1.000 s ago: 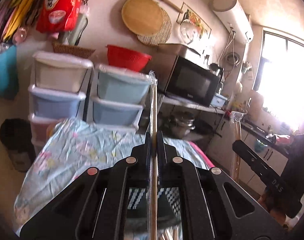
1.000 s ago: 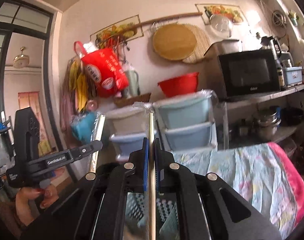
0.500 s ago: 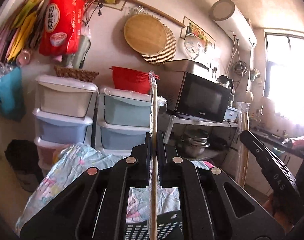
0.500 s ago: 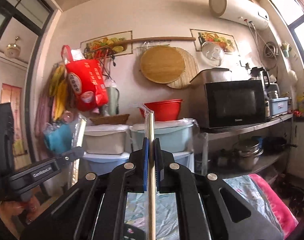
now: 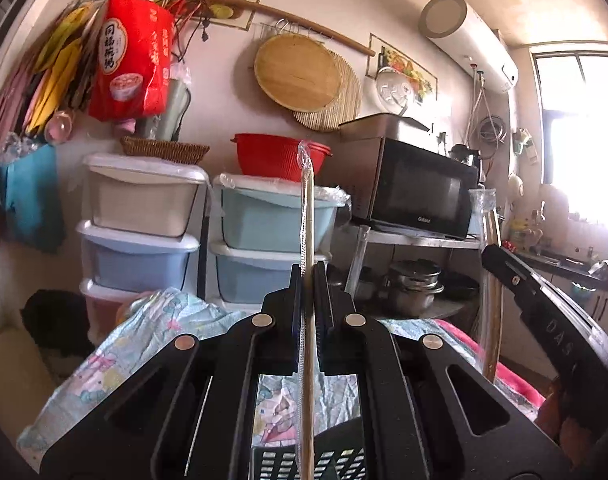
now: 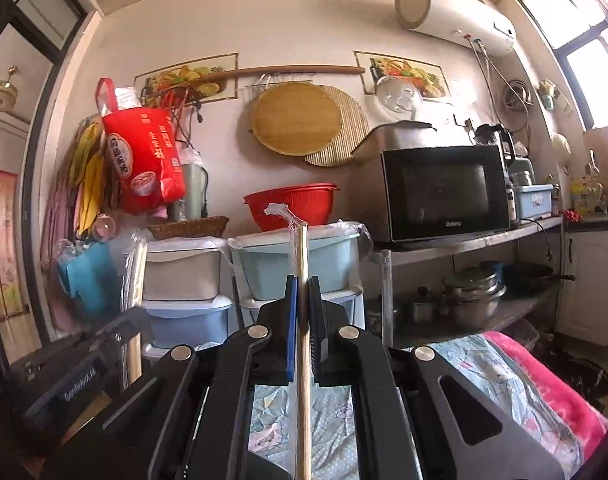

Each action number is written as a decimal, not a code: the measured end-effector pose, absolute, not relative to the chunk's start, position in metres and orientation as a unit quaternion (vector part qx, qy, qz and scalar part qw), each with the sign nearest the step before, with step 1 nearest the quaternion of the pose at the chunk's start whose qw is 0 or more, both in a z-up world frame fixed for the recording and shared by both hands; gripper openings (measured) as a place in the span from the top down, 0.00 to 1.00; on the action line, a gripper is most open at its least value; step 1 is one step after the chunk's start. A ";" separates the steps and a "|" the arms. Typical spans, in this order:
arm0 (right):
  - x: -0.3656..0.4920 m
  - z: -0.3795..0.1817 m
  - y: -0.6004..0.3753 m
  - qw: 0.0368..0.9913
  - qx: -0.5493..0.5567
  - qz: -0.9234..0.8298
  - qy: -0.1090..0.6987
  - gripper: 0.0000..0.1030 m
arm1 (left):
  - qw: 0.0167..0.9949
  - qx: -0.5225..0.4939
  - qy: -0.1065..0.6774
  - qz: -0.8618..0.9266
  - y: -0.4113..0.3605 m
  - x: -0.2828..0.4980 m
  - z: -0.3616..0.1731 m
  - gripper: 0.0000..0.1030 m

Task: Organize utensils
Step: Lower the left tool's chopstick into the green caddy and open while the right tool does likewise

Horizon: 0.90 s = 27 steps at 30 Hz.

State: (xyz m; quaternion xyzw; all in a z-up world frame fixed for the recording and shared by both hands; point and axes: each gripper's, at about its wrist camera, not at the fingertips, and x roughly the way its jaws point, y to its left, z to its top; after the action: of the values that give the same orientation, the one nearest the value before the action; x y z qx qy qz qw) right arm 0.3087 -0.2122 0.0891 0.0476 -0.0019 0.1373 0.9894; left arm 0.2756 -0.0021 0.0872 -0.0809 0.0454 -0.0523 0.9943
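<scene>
My left claw (image 5: 308, 280) is clamped tight on a wrapped pair of chopsticks (image 5: 306, 216), standing upright between the jaws, plastic tip poking up. My right claw (image 6: 303, 296) pinches its own wrapped chopsticks (image 6: 302, 256) the same way, upright, crinkled wrapper at the top. Below the left claw, right at the near edge, a black slotted basket (image 5: 272, 462) peeks out. Under both claws lies the floral cloth (image 5: 144, 332) with its pink edge (image 6: 544, 384) to the right. In the left view my right claw shows off to the right with its wrapped sticks; in the right view the left one sits low on the left. Further back, stacked plastic drawers (image 6: 296, 260), a red bowl (image 6: 292, 202) on top, a microwave (image 6: 444, 192) on the metal shelf, pots (image 6: 472, 292) beneath. Far wall: round wooden board (image 6: 296, 118) and a red bag (image 6: 144, 160) hanging.
</scene>
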 end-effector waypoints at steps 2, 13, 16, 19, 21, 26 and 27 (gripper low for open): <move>0.309 0.085 -0.211 0.990 0.050 0.134 0.000 0.94 | 0.994 -0.084 0.047 -0.055 0.000 0.275 0.081 0.97; 0.304 0.069 -0.219 0.988 0.064 0.142 0.022 0.94 | 0.992 -0.084 0.055 -0.070 0.005 0.271 0.060 0.97; 0.299 0.068 -0.224 0.987 0.068 0.144 0.027 0.94 | 0.992 -0.086 0.060 -0.072 0.007 0.268 0.058 0.97; 0.294 0.067 -0.228 0.987 0.067 0.144 0.027 0.94 | 0.991 -0.095 0.064 -0.074 0.012 0.263 0.058 0.97; 0.293 0.066 -0.229 0.987 0.070 0.143 0.029 0.94 | 0.990 -0.102 0.066 -0.078 0.014 0.259 0.060 0.92; 0.283 0.066 -0.236 0.985 0.080 0.148 0.040 0.78 | 0.988 -0.110 0.069 -0.086 0.020 0.243 0.064 0.80; 0.281 0.066 -0.237 0.985 0.080 0.149 0.044 0.77 | 0.987 -0.114 0.070 -0.088 0.021 0.239 0.064 0.77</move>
State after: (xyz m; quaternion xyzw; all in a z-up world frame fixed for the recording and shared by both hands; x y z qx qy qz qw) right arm 0.2806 -0.2373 0.0663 0.0801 0.0437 0.1494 0.9846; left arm 0.2393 0.0214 0.0645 -0.1137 0.0703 -0.0881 0.9871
